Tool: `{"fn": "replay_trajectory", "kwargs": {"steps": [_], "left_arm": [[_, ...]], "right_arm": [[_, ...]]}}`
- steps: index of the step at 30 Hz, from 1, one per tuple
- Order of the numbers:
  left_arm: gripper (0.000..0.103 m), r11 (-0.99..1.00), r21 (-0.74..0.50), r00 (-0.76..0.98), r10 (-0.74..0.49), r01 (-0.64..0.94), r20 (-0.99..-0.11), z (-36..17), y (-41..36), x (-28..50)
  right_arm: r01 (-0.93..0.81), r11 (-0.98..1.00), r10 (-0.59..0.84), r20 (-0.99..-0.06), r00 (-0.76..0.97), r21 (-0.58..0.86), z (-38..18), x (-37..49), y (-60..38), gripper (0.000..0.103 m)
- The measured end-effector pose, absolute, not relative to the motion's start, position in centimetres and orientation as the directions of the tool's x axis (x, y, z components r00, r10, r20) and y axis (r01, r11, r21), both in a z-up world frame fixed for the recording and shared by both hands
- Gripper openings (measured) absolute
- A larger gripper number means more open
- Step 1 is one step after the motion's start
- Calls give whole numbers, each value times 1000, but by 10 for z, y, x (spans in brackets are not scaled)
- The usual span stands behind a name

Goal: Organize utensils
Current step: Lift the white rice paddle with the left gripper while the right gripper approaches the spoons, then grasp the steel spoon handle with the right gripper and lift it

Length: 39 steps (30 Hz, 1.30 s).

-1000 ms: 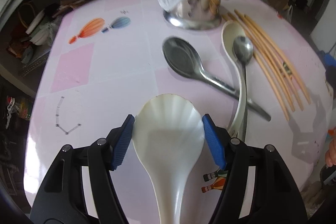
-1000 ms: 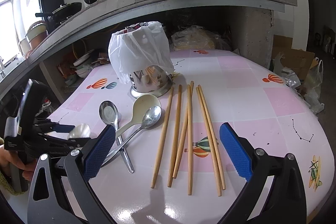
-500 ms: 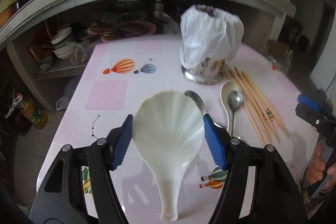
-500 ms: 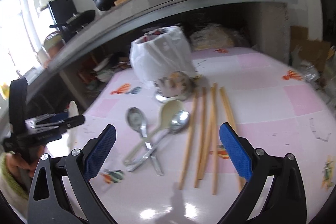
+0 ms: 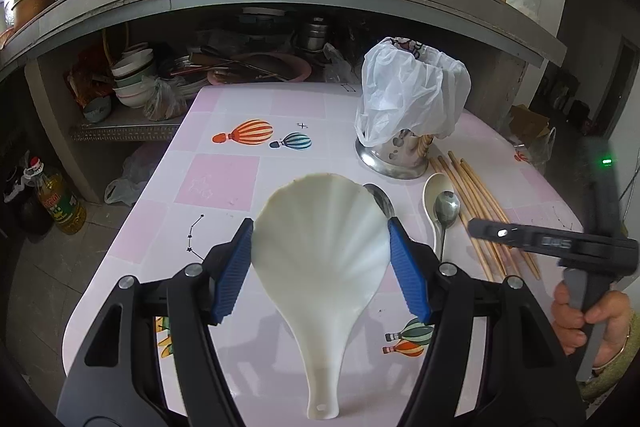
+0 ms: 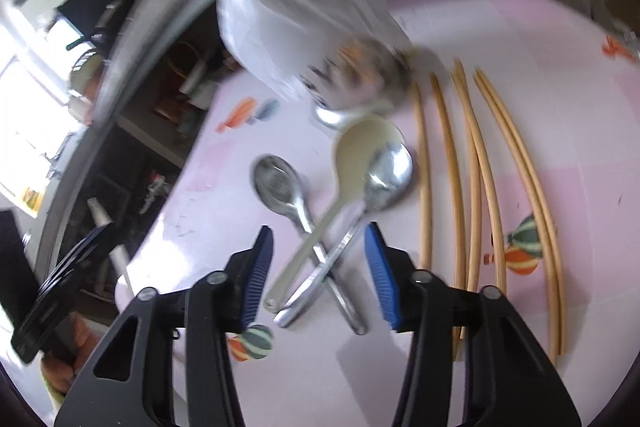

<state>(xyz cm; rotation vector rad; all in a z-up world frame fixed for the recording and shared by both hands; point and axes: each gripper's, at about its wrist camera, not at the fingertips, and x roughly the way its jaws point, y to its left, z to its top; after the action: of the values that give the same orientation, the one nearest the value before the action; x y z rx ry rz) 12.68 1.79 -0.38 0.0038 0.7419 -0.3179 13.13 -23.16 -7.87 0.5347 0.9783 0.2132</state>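
We hold the white shell-shaped rice paddle (image 5: 320, 259) by its slippery edges in our left gripper (image 5: 320, 267) above the table (image 5: 224, 179), while our right gripper (image 6: 318, 279), jaws just narrowing and still empty over three crossed spoons (image 6: 320, 223), risks catching several

The left gripper (image 5: 320, 267) clamps its blue jaws on a cream shell-shaped plastic rice paddle (image 5: 322, 259) above the pink tiled worktop (image 5: 224, 179). Beyond stands a steel utensil holder (image 5: 400, 155) (bag-draped), apparently touching the wooden chopsticks (image 5: 480, 211).

Daylit fisheye views, right blurred
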Motion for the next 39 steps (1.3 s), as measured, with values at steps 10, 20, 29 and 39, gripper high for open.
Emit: {"fn": "replay_trajectory", "kwargs": {"steps": [10, 20, 29, 39], "left_arm": [[63, 948, -147, 689, -307, 282, -656, -9, 29, 130], [63, 945, -163, 685, -318, 282, -655, -13, 33, 133], [63, 946, -165, 689, -317, 279, -651, -13, 36, 132], [63, 946, -164, 690, -317, 280, -651, -14, 35, 131]], "right_arm": [[199, 827, 402, -801, 443, 526, -116, 158, -232, 29], [144, 932, 249, -877, 410, 333, -111, 176, -201, 22], [70, 966, 204, -905, 373, 247, -110, 180, -187, 12], [29, 958, 259, -906, 334, 285, -110, 149, -200, 6]]}}
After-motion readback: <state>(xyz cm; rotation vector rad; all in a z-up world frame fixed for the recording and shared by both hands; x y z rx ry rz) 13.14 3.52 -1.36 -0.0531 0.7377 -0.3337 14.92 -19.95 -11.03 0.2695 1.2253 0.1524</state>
